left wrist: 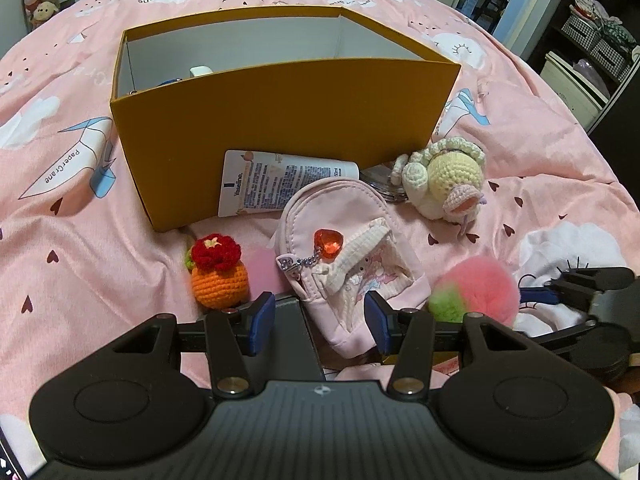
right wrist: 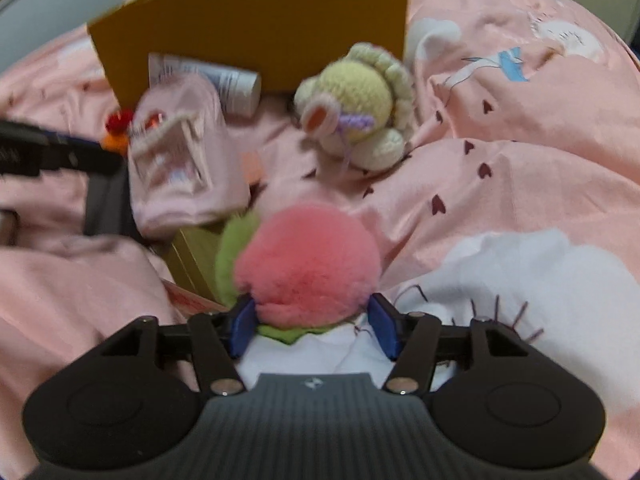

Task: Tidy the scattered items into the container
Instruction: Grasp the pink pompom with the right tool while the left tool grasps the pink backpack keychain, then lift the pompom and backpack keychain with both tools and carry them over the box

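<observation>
An open mustard-yellow box (left wrist: 280, 120) stands on the pink bedspread. Against its near wall lie a white Vaseline tube (left wrist: 280, 184) and a cream crochet doll (left wrist: 444, 180). In front are a crochet orange with a red flower (left wrist: 218, 272) and a pink mini-backpack pouch (left wrist: 348, 264). My left gripper (left wrist: 320, 316) is open, with the pouch's lower end by its right pad. A fluffy pink-and-green peach ball (right wrist: 308, 260) rests on the bed. My right gripper (right wrist: 314, 324) stands open with its blue pads at the ball's near sides.
A small white item (left wrist: 200, 70) lies inside the box. A gold carton (right wrist: 196, 260) sits left of the ball and a dark flat object (left wrist: 292, 320) lies under my left gripper. Dark shelves (left wrist: 592, 52) stand beyond the bed's right edge.
</observation>
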`<act>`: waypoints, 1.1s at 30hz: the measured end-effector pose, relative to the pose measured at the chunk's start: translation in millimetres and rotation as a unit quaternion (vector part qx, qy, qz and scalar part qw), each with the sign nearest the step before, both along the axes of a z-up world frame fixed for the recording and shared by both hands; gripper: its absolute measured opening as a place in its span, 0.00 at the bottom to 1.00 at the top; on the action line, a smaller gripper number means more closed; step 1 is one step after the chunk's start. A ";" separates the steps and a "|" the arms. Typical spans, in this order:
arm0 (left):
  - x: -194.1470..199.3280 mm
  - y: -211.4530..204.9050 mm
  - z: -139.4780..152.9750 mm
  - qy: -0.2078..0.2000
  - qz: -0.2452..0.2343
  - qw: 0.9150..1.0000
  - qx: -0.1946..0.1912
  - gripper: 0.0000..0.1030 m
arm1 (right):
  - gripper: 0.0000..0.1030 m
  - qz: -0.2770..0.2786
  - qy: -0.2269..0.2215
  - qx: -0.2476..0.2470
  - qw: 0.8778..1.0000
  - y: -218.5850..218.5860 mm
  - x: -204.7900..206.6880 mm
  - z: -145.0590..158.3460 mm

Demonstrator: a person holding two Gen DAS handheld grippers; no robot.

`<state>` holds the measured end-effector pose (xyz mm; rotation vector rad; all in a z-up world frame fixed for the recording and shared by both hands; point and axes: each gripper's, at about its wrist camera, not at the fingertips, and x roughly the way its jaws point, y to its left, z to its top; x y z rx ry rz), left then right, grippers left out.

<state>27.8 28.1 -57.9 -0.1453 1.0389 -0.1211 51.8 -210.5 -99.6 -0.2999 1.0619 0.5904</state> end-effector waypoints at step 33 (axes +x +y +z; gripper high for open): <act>32.8 -10.4 -39.0 -0.016 -0.011 0.999 -0.027 0.58 | 0.51 0.038 -0.005 -0.025 0.999 22.0 28.3 -34.1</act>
